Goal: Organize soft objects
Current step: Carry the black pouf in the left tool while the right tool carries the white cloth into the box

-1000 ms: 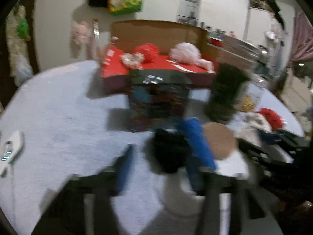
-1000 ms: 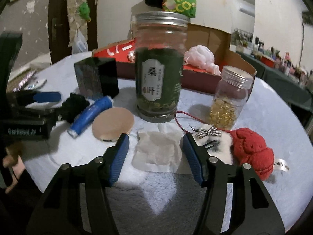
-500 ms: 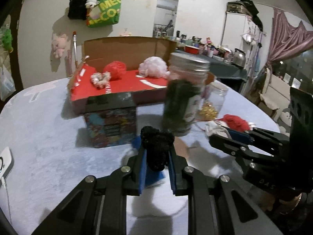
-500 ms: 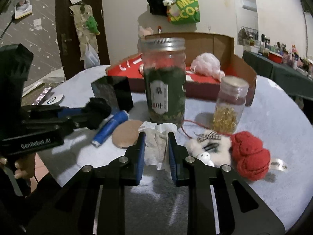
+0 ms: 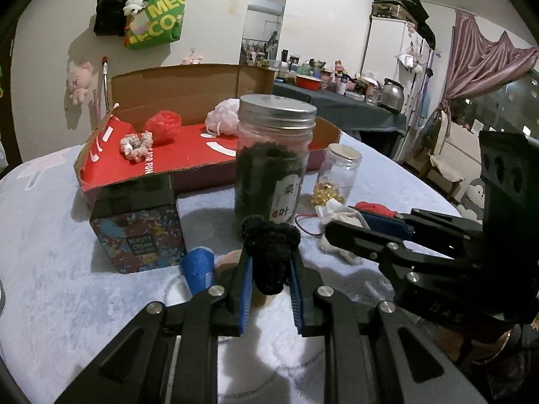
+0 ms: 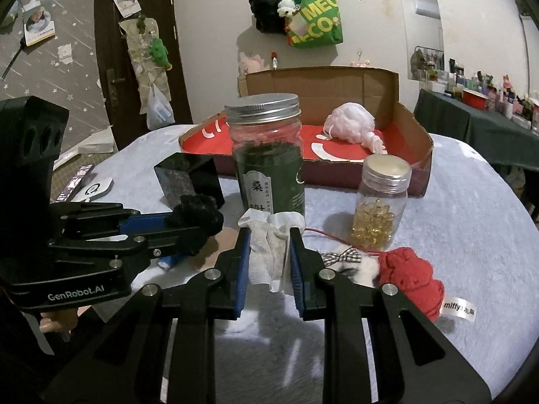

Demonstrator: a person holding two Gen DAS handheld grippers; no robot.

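Left gripper (image 5: 269, 266) is clamped on a black fuzzy scrunchie (image 5: 270, 252), held up off the table w/ the top of it bulging above the blue pads. Seen from the right wrist cam, same gripper (image 6: 198, 227) comes in from the left side, scrunchie (image 6: 195, 224) at its tip.

Right gripper (image 6: 269, 256) is closed on a white cloth (image 6: 269, 252), pinched btwn both pads & crumpled, lifted clear of the table; a bit of it flops over the top. From the left cam the right gripper (image 5: 340, 224) shows at the right, cloth (image 5: 337, 212) poking out at its tip.

Just under/behind the left fingers: a blue tube (image 5: 198, 267) and a tan round pad (image 5: 232, 257), both lying on the table (image 5: 50, 269), which has a pale fluffy cover. Left of those, a dark patterned box (image 5: 138, 232). Straight ahead, a big jar of dark leaves (image 6: 266, 158) w/ metal lid, upright. Right of it a small jar of gold capsules (image 6: 380, 202), also upright. Near the right gripper on the table: a white plush w/ checked bow (image 6: 347, 259) & a red knit thing (image 6: 411, 276), touching each other.

Behind the jars, an open cardboard box (image 6: 414, 131) w/ red inside. In it: pink puff (image 6: 350, 124), red puff (image 5: 163, 124), pale scrunchie (image 5: 136, 143). Green tote bag (image 6: 315, 17) on the wall.
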